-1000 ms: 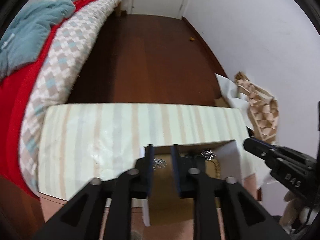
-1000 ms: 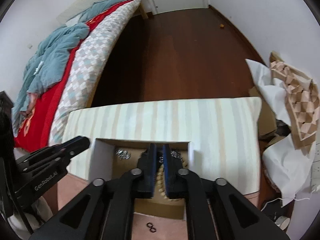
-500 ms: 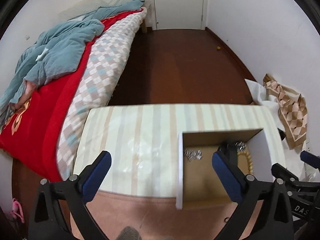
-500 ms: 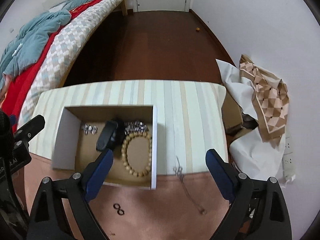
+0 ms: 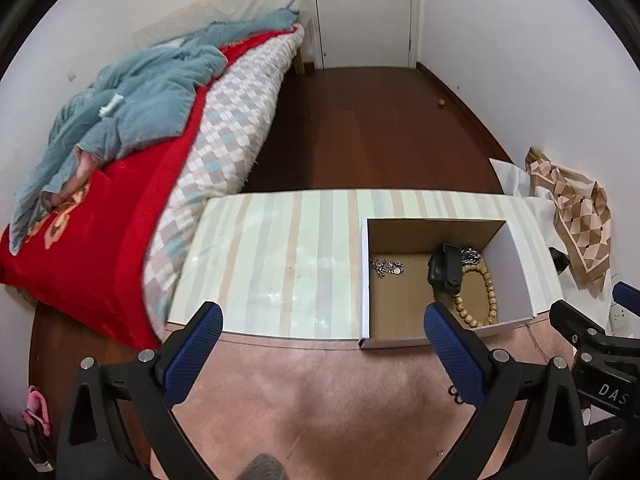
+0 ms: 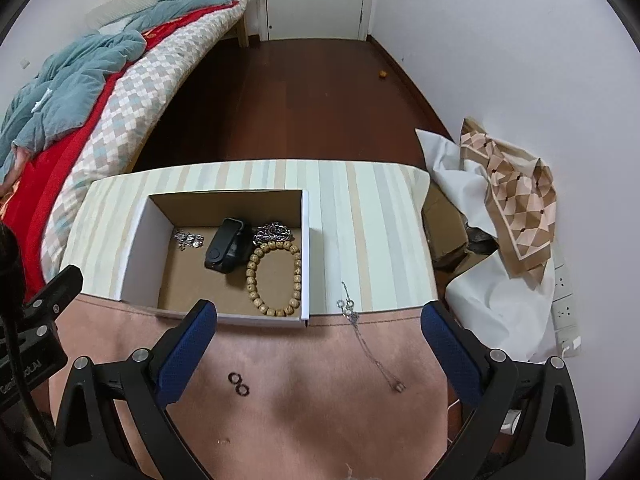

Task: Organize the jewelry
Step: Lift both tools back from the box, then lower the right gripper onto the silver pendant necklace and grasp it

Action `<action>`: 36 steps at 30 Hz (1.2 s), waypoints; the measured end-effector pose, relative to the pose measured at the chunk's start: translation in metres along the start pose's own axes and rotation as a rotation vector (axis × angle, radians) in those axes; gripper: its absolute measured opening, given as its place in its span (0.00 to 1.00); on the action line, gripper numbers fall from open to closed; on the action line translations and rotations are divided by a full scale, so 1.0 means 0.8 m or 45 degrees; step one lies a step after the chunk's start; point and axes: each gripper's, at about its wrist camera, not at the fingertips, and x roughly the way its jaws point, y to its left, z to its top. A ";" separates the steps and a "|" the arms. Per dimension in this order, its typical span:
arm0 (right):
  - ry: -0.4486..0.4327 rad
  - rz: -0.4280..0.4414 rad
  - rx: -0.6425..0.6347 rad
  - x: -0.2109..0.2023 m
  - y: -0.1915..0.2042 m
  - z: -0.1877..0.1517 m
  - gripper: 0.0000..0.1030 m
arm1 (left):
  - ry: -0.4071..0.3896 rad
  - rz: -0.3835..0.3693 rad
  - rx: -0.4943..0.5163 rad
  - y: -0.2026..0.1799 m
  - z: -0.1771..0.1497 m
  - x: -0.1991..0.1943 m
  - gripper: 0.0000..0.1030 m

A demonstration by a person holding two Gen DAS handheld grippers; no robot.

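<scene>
Left tongs (image 5: 322,350) hanging wide apart, nothing between the pads. Box (image 6: 306,240) sitting on the striped surface (image 6: 372,220), holding left to right: small silver cluster (image 6: 188,238), black band (image 6: 225,249) with long axis tilting from near-left up to far-right, silver chain (image 6: 273,233), bead bracelet (image 6: 275,278). Two black rings (image 6: 238,383) lying on the pink mat (image 6: 304,400). Thin necklace (image 6: 366,342) stretching from the surface edge down onto the mat. Right tongs (image 6: 318,350) spreading their jaws, empty.
</scene>
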 end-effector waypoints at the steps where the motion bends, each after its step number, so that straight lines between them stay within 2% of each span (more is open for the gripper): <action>1: -0.013 -0.001 -0.002 -0.008 0.001 -0.003 1.00 | -0.012 0.009 -0.005 0.001 -0.002 -0.009 1.00; 7: -0.080 0.012 -0.001 -0.059 -0.002 -0.021 1.00 | -0.098 0.059 -0.002 0.004 -0.017 -0.061 1.00; 15: -0.172 0.022 0.007 -0.125 -0.009 -0.048 1.00 | -0.174 0.051 0.020 0.000 -0.035 -0.124 1.00; 23: -0.273 0.027 0.026 -0.184 -0.020 -0.067 1.00 | -0.226 0.011 -0.004 0.000 -0.047 -0.166 1.00; 30: -0.316 0.027 0.051 -0.208 -0.031 -0.073 1.00 | -0.239 -0.036 -0.059 0.003 -0.054 -0.179 1.00; 36: -0.237 0.054 0.113 -0.171 -0.058 -0.084 1.00 | -0.153 0.010 -0.097 0.002 -0.068 -0.140 1.00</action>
